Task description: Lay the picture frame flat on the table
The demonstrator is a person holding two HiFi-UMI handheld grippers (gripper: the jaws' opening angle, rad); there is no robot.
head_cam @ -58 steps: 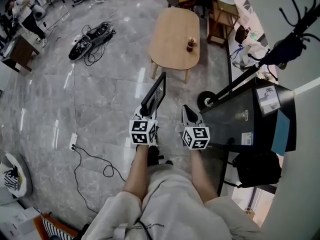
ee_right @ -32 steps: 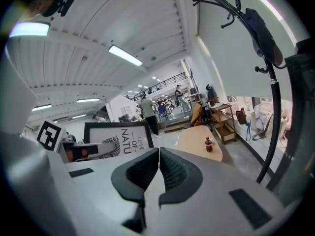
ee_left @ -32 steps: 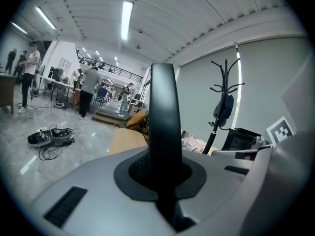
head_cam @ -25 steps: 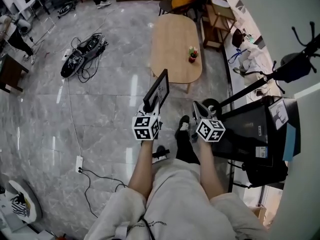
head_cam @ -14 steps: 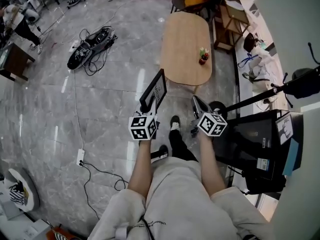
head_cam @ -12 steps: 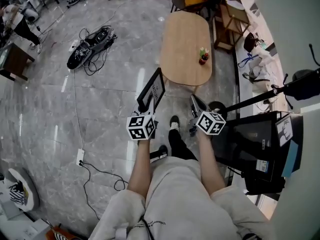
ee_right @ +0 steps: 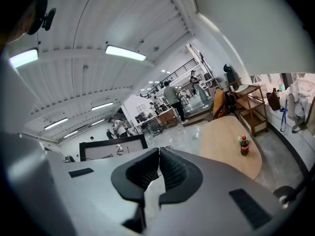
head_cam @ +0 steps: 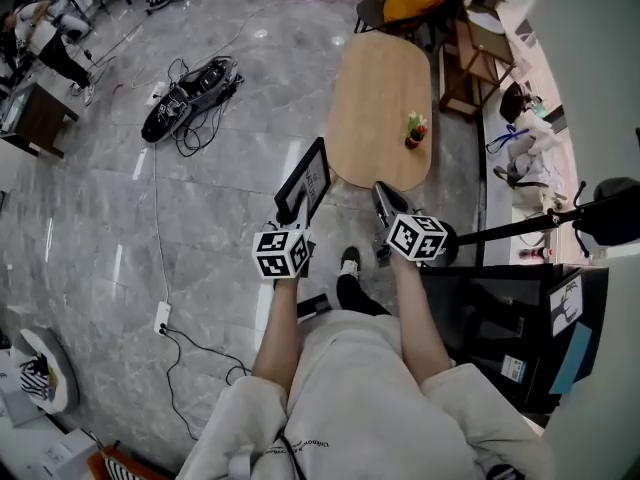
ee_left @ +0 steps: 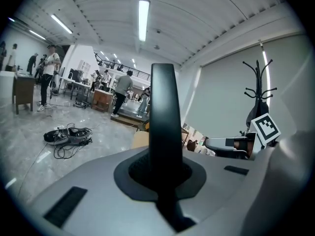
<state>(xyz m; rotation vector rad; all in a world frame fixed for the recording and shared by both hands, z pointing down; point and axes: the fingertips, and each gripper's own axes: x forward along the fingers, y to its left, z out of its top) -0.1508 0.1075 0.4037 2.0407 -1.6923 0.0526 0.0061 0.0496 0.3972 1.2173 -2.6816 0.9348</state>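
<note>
Head view, picture frame (head_cam: pixel 305 181) gripped edgewise in left tongs (head_cam: pixel 292 220)

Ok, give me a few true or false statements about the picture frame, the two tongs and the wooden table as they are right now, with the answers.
1. The left tongs are shut on the picture frame. True.
2. The right tongs hold the bottle. False: the right tongs are shut on nothing, and the bottle stands on the wooden table.
3. The picture frame lies flat on the table. False: the left tongs hold it up on edge in the air, and it is not on the table.
4. A black bundle of cables lies on the floor, left of the table in the head view. True.
</note>
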